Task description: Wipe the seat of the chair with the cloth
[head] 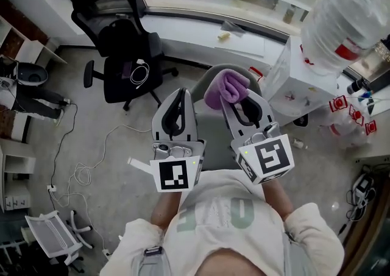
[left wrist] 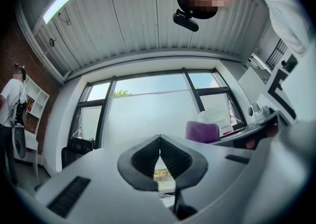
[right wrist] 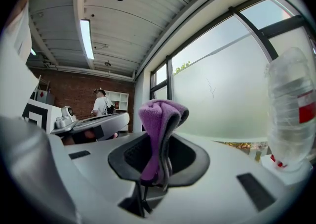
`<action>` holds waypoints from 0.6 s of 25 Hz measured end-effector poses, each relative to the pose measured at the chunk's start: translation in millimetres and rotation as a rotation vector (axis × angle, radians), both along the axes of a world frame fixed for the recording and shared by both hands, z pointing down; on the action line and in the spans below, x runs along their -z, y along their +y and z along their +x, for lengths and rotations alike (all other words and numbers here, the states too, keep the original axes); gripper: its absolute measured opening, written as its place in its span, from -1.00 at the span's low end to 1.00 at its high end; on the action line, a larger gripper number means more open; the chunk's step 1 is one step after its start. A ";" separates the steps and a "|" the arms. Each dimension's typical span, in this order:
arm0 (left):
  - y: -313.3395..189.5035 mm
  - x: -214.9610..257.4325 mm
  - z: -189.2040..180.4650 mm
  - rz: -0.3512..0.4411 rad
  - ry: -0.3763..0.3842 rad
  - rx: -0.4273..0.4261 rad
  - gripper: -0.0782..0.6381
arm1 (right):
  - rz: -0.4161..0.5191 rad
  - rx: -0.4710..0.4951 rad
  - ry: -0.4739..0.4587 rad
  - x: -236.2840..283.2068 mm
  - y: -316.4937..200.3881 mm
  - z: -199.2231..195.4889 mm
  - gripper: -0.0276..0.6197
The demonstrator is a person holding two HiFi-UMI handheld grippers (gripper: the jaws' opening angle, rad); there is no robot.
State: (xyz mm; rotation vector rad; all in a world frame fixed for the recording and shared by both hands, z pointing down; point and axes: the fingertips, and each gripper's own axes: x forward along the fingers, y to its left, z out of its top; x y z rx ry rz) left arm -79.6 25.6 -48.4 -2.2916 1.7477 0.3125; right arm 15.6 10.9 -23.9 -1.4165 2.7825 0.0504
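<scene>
My right gripper (head: 234,95) is shut on a folded purple cloth (head: 226,86), which bulges out past its tips. In the right gripper view the cloth (right wrist: 153,114) stands pinched between the dark pads of the right gripper (right wrist: 162,119). My left gripper (head: 181,93) is beside it on the left, shut and empty, its pads meeting at the tip of the left gripper (left wrist: 159,140). Its view catches the cloth (left wrist: 201,131) off to the right. Below both grippers lies a grey chair seat (head: 205,86), largely hidden by them.
A black office chair (head: 131,55) with a white cable on its seat stands at the back left. A large water bottle (head: 341,19) on a white dispenser is at the right. Cables (head: 91,159) trail on the floor. A person (head: 24,95) is at the far left.
</scene>
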 end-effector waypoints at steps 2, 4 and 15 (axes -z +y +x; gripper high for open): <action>-1.5 2.5 0.0 -0.001 0.004 -0.005 -0.74 | 0.003 -0.001 -0.001 2.5 -0.6 -0.7 -0.64; -2.5 2.9 -1.4 0.006 -0.006 -0.008 -0.74 | 0.003 -0.001 -0.006 4.1 -1.1 -1.7 -0.64; -11.9 11.6 3.1 0.037 0.003 -0.031 -0.74 | 0.011 0.004 -0.013 8.5 -7.3 -3.4 -0.64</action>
